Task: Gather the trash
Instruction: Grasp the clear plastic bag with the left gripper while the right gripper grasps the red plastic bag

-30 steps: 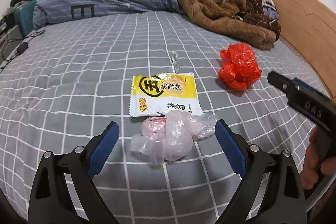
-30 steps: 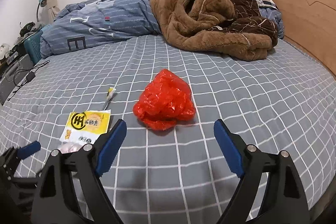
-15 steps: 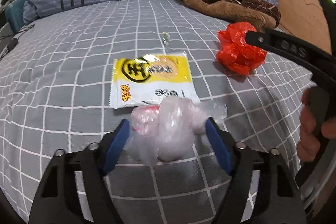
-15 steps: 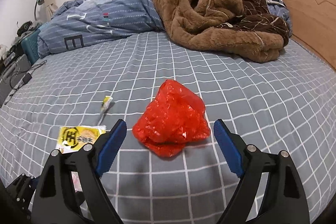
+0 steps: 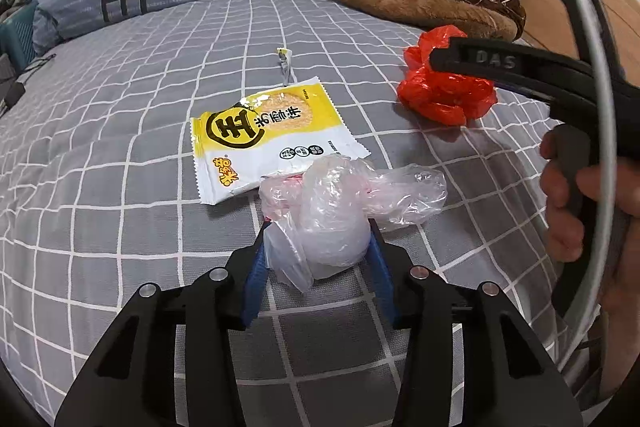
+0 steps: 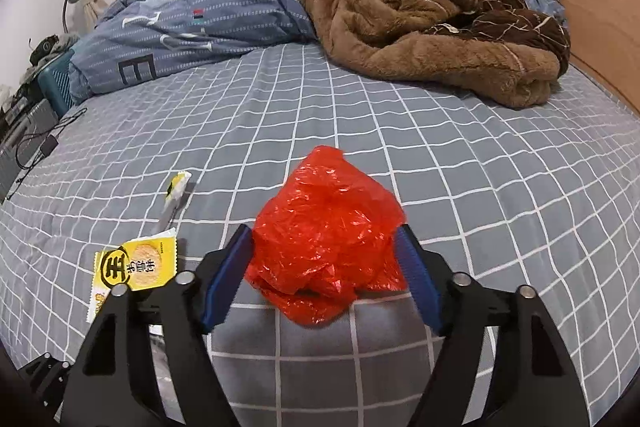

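Your left tongs (image 5: 318, 251) pinch the clear bag (image 5: 340, 211), right tongs (image 6: 326, 263) are narrowed around the red bag (image 6: 324, 247), wrapper (image 5: 264, 135) lies just beyond left.

The left gripper (image 5: 318, 251) has its 2 blue pads pressed against a crumpled clear plastic bag (image 5: 336, 215) on the grey checked bed (image 5: 120, 155). Just beyond the bag lies a yellow snack wrapper (image 5: 268, 135), with a small torn strip (image 5: 285, 65) past it. To the right, the right gripper (image 5: 472, 61) overlaps a red plastic bag (image 5: 444, 95).
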Action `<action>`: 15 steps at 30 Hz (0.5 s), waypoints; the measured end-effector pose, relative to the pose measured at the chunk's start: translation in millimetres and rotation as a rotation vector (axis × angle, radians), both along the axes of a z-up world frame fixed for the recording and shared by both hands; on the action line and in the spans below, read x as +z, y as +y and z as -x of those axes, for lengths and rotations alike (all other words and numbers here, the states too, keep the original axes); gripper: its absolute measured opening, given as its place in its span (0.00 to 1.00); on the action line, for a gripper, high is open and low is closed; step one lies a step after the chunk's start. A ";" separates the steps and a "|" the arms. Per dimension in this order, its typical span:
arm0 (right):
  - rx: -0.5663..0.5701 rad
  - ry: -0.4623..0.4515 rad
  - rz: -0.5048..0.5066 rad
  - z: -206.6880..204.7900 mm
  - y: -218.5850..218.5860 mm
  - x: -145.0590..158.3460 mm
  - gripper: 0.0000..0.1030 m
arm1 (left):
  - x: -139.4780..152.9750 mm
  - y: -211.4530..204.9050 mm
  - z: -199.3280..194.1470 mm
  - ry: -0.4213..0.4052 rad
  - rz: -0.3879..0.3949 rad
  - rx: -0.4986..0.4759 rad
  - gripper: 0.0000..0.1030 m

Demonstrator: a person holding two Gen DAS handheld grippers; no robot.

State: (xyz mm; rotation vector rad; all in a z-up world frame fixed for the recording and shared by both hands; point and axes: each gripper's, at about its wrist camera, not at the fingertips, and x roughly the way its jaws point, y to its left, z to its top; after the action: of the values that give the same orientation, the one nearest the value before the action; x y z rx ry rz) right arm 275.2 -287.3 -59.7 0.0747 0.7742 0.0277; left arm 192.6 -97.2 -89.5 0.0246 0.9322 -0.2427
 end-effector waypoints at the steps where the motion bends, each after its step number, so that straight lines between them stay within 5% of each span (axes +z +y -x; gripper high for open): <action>1: -0.004 0.003 0.003 -1.5 0.6 -1.1 0.62 | 0.7 0.2 0.5 0.001 0.003 -0.001 0.41; 4: -0.005 0.013 -0.004 -2.4 3.0 -3.7 0.52 | 2.0 1.0 1.3 0.000 0.012 -0.005 0.41; 8: -0.002 0.039 -0.032 -2.8 1.3 -6.9 0.25 | 3.9 3.5 4.2 -0.002 0.020 -0.006 0.41; 15: -0.014 0.014 -0.048 10.9 -0.5 5.8 0.19 | 14.8 15.6 7.8 -0.022 0.032 0.008 0.41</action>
State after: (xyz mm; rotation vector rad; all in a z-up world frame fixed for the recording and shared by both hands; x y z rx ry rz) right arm 264.3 -287.8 -53.9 0.1254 0.7871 0.0328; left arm 184.9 -81.6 -74.8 -0.0056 0.9061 -0.2496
